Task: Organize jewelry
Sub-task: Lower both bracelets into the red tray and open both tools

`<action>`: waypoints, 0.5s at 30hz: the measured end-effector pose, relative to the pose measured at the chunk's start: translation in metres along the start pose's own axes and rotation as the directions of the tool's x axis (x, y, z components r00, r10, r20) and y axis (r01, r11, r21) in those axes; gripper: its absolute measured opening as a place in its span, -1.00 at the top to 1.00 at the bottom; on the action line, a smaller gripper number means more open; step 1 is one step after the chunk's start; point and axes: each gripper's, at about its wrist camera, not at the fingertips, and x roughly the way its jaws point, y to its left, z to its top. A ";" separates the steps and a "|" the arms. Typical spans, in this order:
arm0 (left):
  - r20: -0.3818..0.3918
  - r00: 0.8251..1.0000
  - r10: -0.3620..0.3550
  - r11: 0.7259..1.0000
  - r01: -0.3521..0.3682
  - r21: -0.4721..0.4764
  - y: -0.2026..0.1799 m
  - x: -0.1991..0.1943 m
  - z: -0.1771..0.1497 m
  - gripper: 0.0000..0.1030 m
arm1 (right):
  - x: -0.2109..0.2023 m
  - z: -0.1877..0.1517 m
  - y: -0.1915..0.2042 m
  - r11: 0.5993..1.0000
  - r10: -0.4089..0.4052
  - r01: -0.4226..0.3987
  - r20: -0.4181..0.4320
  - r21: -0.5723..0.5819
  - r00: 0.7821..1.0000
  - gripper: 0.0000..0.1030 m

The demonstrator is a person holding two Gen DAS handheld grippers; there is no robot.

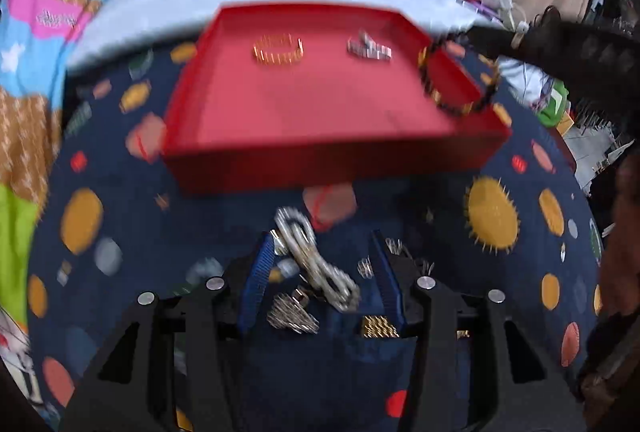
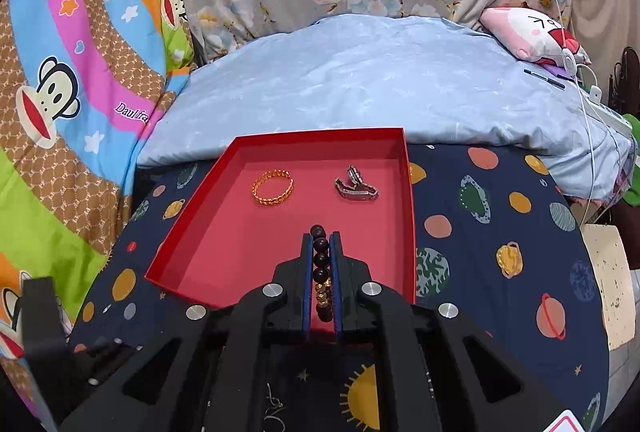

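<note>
Quilt (image 2: 72,79): bright cartoon-monkey print, bunched at the far left beside the bed.
Sheet (image 2: 500,232): dark blue with planets and suns; everything stands on it.
Left gripper (image 1: 320,264): fingers spread wide apart, released, holding nothing; it is low over the sheet, in front of the tray's near wall.
Chain (image 1: 316,260): chunky silver links, lying on the sheet between the open left fingers, touching neither as far as the blurred view shows.
Small pieces (image 1: 294,316): a silver cluster and a gold one (image 1: 378,326) lie on the sheet close under the left gripper; too blurred to name.
Tray (image 2: 188,216): shallow red box, open on top, standing on the sheet in front of a pale blue blanket (image 2: 360,79).
Gold bracelet (image 2: 273,185): lies flat in the tray's far left part.
Silver bracelet (image 2: 356,185): lies in the tray's far right part, well apart from the gold one.
Right gripper (image 2: 321,238): clenched on the bead bracelet, above the tray's near right part.
Bead bracelet (image 2: 320,260): dark round beads with a few gold ones, pinched between the blue pads; in the left view it hangs over the tray's right wall.
Pillow (image 2: 532,35): pink and white cartoon face, far right on the blanket.
</note>
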 end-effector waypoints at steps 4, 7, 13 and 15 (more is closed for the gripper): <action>-0.012 1.000 0.007 1.000 -0.008 -0.023 0.001 0.006 -0.003 0.33 | -0.005 -0.002 -0.003 1.000 0.004 -0.004 0.002 0.006 1.000 0.86; -0.012 1.000 0.004 1.000 -0.005 -0.030 0.003 0.006 -0.004 0.65 | -0.005 -0.004 -0.004 1.000 0.010 -0.010 -0.001 0.009 1.000 0.86; -0.006 0.999 -0.032 0.998 0.032 -0.059 0.009 -0.002 -0.004 0.73 | -0.003 -0.007 -0.004 1.000 0.018 -0.018 -0.005 0.010 1.000 0.86; 0.011 0.999 -0.048 0.996 0.048 -0.069 0.012 -0.011 -0.002 0.73 | -0.003 -0.006 -0.004 1.000 0.020 -0.020 0.000 0.012 1.000 0.86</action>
